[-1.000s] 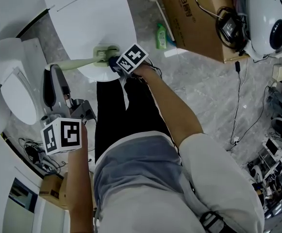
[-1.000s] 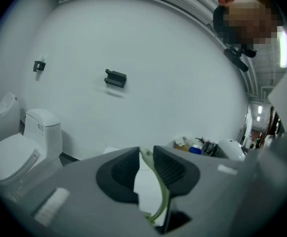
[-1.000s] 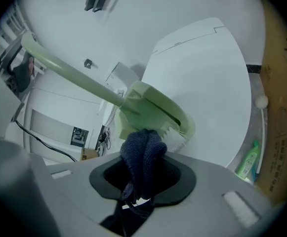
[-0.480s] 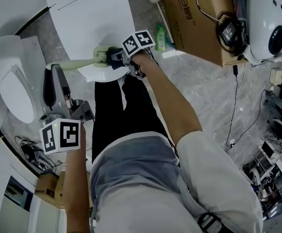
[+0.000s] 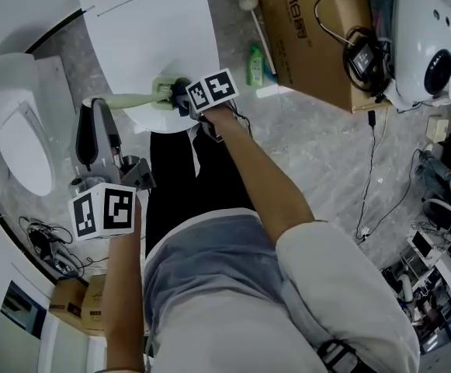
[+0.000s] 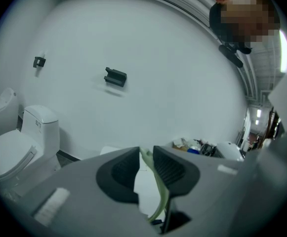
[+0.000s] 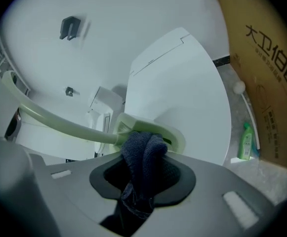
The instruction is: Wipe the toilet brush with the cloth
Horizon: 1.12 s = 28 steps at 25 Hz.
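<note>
The pale green toilet brush [image 5: 160, 91] is held level over a white toilet lid [image 5: 151, 29]. My left gripper [image 5: 95, 109] is shut on the end of its curved handle [image 5: 126, 98]; in the left gripper view the handle [image 6: 159, 194] runs between the two dark pads. My right gripper [image 5: 182, 98] is shut on a dark blue cloth [image 5: 178, 96] and presses it against the brush head. In the right gripper view the bunched cloth [image 7: 143, 154] sticks out of the right gripper [image 7: 142, 174] and touches the head [image 7: 170, 134], while the handle [image 7: 49, 116] arcs off to the left.
A white toilet [image 5: 15, 142] stands at the left by the wall. A cardboard box [image 5: 310, 29], a green bottle [image 5: 254, 64] and a long-handled tool [image 5: 254, 18] sit on the grey floor behind. Cables [image 5: 376, 169] and equipment [image 5: 423, 37] crowd the right side.
My right gripper with the cloth shifted a little away and back again at the brush head. The left gripper rose slightly, still holding the handle.
</note>
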{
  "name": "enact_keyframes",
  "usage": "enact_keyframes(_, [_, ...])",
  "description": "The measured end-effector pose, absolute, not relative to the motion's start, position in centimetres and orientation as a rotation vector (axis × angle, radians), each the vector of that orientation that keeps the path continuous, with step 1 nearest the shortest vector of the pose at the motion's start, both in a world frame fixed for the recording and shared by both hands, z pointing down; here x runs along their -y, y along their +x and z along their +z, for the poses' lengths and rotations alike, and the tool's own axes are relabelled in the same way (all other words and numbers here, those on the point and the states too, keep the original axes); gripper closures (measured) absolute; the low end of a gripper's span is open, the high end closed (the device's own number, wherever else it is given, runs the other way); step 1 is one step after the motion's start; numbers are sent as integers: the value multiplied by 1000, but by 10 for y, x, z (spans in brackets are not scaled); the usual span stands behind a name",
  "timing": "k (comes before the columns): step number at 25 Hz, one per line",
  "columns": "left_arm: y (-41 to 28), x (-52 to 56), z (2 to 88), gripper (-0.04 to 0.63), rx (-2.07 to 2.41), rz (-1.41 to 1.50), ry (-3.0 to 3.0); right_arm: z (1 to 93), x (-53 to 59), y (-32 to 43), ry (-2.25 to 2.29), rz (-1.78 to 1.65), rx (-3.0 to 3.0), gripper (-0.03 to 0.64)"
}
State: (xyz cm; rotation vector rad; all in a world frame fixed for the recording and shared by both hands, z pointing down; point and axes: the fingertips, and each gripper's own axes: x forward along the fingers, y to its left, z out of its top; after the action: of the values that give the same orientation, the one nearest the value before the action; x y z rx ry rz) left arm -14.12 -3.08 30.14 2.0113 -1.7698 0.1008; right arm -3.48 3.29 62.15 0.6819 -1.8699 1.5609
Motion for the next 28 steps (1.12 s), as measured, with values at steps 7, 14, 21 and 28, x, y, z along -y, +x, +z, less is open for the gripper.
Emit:
enact_keyframes(7, [-139,33,300,595,1763,87,2008,607,-33,-41,681,1644,1927,509])
enact_keyframes(14, [-143,32,300,595,1761,75,2014,597,-31,-43,667,1728,1941,509])
enact_keyframes(21, [-142,30,299,595,1769,67,2002,583,-31,-40,693,1742,1939,509])
enact_keyframes(28, [-143,21,298,595,1788,71,1995,571,-35,-39,717,1742,1939,509])
